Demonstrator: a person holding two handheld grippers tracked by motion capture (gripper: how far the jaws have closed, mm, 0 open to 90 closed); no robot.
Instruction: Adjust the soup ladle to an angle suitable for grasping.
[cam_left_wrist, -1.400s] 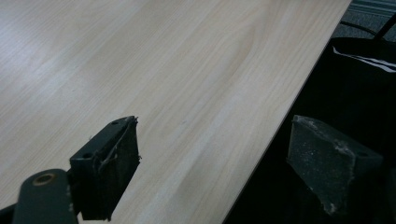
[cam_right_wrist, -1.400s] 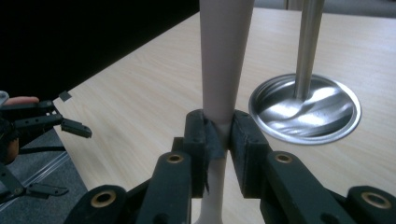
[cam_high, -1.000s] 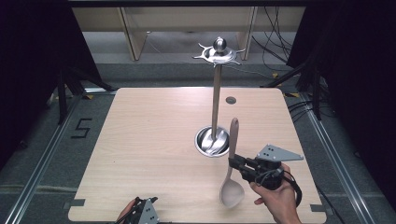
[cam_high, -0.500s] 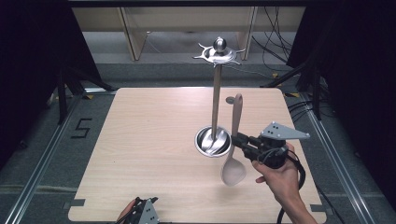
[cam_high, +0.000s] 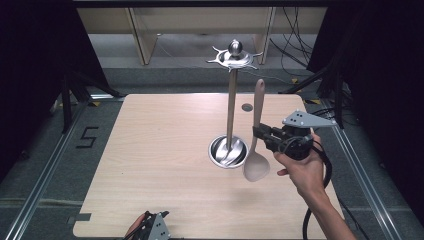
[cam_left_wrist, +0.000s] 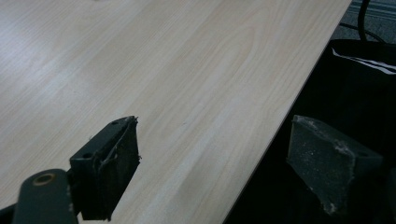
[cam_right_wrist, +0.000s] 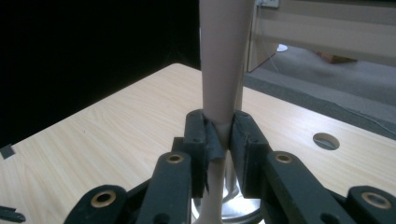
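A beige spoon hangs upright over the table, bowl down and handle up, just right of a metal utensil stand. My right gripper is shut on the spoon's handle about halfway along it. In the right gripper view the pads of my right gripper pinch the spoon's handle, with the stand's pole just behind. The stand has a round base and a ring of hooks at its top. My left gripper rests at the table's near edge. In its own view the left gripper stands open and holds nothing.
The light wooden table has a small round hole behind the stand. Black curtains stand at both sides, and cables lie on the floor at the back right. Wooden furniture legs stand beyond the table's far edge.
My right gripper has risen and moved towards the far side of the table with the spoon. The spoon now hangs higher and closer beside the stand. The left gripper has stayed put.
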